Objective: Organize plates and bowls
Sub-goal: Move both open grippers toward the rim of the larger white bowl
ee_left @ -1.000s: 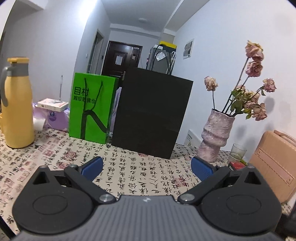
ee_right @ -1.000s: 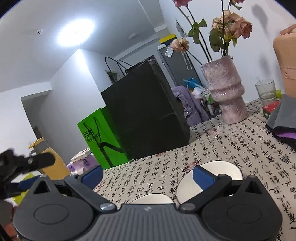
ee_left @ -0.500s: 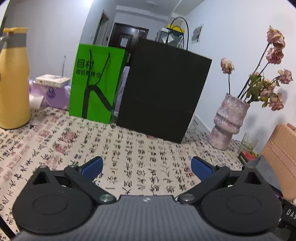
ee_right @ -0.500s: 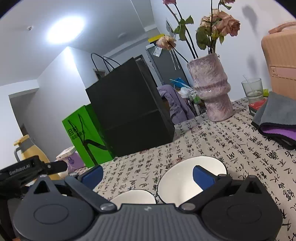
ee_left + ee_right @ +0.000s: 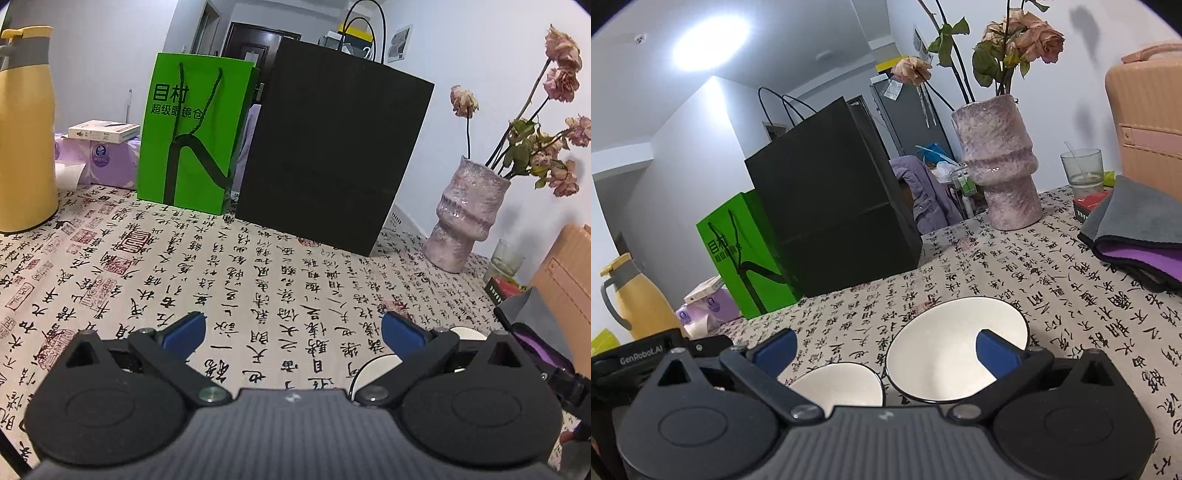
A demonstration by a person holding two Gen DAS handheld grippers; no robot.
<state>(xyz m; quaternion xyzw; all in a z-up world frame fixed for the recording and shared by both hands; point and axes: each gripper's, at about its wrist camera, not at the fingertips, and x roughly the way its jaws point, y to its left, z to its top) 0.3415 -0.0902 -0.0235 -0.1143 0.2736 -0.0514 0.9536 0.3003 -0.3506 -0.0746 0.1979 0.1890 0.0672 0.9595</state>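
- Right tool (image 5: 884,341): jaws apart, above two white bowls.
- Large bowl (image 5: 945,354) and small bowl (image 5: 836,387): upright, mouths up, side by side on counter (image 5: 1052,295).
- Left tool (image 5: 291,328): jaws apart, empty.

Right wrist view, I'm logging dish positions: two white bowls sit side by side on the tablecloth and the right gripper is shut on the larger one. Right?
Not quite. The right wrist view shows the right gripper open above the larger bowl and smaller bowl, gripping neither.

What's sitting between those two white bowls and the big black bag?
Nothing: only bare tablecloth between the bowls and black bag, in the right wrist view.
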